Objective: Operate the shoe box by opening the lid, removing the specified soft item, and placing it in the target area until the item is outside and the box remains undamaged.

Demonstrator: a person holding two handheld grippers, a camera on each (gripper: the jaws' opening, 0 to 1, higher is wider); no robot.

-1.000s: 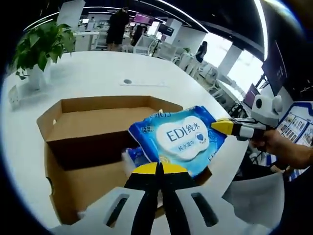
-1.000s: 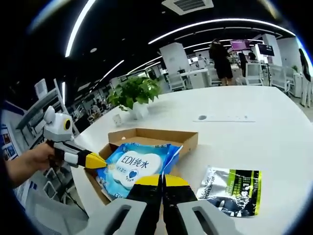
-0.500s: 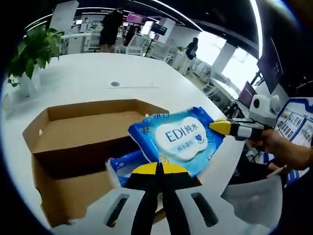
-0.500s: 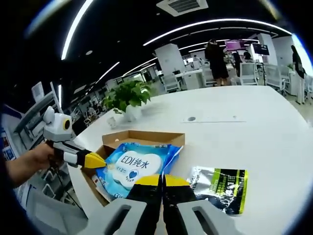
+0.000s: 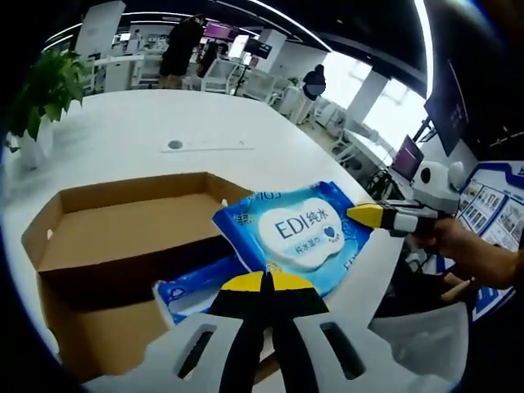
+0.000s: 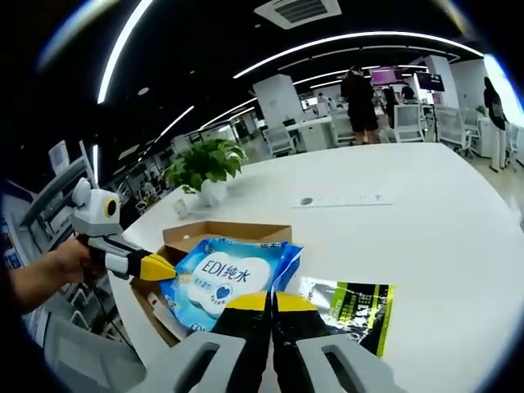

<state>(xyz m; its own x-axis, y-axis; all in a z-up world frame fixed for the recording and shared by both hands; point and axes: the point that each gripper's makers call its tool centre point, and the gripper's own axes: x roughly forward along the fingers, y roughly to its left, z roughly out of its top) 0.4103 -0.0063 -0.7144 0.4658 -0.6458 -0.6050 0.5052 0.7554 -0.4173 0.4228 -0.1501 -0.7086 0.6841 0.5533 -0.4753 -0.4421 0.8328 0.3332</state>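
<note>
Wipes pack [image 5: 299, 237] pinched at opposite edges, left gripper [image 5: 266, 282] and right gripper [image 6: 272, 301] both clamped tight, probably to keep it flat. Hanging just above open shoe box [image 5: 106, 237], heading for bare table [image 6: 442, 213].

Yellow-tipped black tongs [image 5: 266, 282], pale grey bodies

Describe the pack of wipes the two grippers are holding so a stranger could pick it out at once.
Start at the open cardboard box on the white table. Above its near edge, the left gripper and the right gripper each pinch an edge of the wipes pack. It is the blue one with a white cloud-shaped label reading EDI, unlike the second blue pack lying in the box and the green and black pouch flat on the table.
</note>
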